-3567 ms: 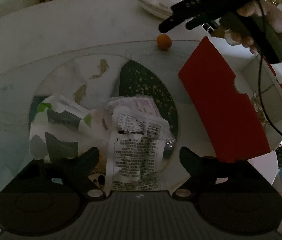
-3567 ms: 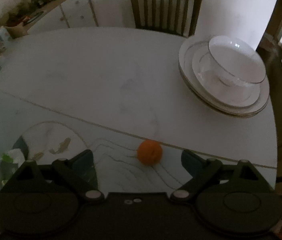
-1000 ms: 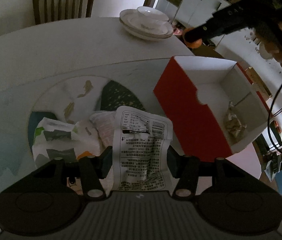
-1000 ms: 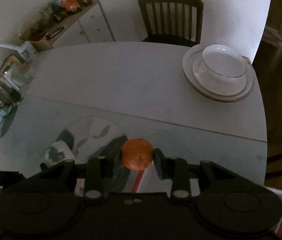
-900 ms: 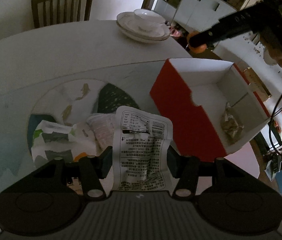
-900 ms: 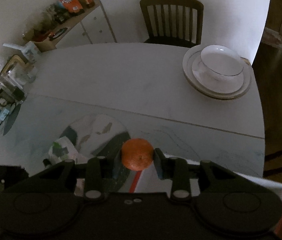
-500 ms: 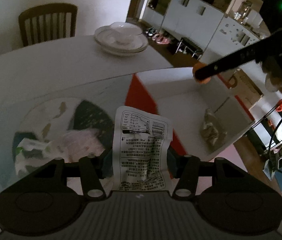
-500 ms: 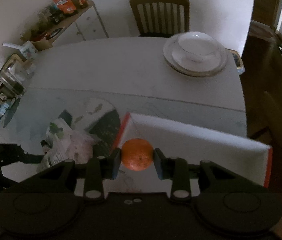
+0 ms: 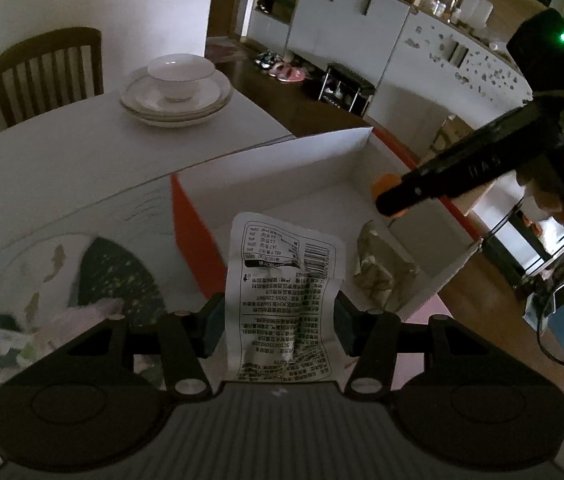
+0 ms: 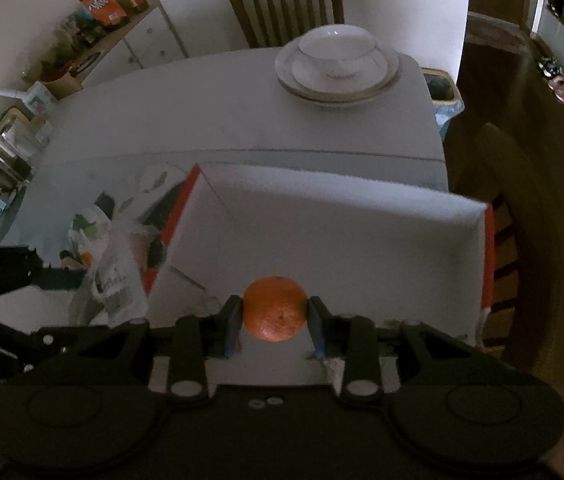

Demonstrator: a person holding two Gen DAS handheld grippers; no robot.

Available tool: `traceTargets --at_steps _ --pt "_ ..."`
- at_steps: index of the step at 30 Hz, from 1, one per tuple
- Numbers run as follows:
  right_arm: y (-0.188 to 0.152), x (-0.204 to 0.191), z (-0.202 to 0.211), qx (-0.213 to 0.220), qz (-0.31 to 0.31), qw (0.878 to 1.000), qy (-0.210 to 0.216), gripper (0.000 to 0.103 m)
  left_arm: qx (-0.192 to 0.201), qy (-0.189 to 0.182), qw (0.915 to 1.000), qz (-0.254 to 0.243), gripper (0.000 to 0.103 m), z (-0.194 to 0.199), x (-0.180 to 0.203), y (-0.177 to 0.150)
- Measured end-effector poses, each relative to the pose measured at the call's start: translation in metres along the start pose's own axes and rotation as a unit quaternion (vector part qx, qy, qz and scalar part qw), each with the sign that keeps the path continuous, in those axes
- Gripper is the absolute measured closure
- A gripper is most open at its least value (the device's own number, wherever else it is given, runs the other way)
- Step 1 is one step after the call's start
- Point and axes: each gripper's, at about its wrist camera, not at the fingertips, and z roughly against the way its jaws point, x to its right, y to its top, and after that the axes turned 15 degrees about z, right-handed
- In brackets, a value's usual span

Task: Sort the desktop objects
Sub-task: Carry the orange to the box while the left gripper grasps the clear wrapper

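Note:
My left gripper (image 9: 277, 320) is shut on a white snack wrapper (image 9: 282, 280) printed with black text, held upright just in front of the red box's near wall (image 9: 194, 240). The box's white inside (image 9: 282, 188) holds a crumpled wrapper (image 9: 382, 268). My right gripper (image 10: 275, 322) is shut on a small orange (image 10: 275, 309) and hovers over the open box (image 10: 342, 232). In the left wrist view the right gripper (image 9: 396, 200) reaches in from the right above the box, with the orange (image 9: 382, 184) partly hidden behind its fingers.
A bowl on stacked plates (image 9: 176, 92) stands at the table's far end, beside a wooden chair (image 9: 48, 72). Loose wrappers (image 9: 54, 332) lie on a patterned placemat (image 9: 114, 276) left of the box. The table edge drops to dark floor (image 10: 522, 160) on the right.
Both grippers have swung right toward the box. The orange, earlier over the table near the box's corner, now hangs over its inside. The wrapper has left the pile.

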Motion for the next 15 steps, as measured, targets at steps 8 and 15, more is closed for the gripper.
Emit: traceTargets --at_steps 8,15 --pt "-0.015 0.009 -0.001 -0.007 0.003 1.000 0.000 0.069 -0.009 0.009 0.9995 -0.028 0.049 -0.029 0.023 0.019" --pt "-0.022 0.012 -0.007 -0.012 0.009 1.000 0.002 0.069 -0.031 0.021 0.9985 -0.040 0.049 -0.062 0.032 0.032"
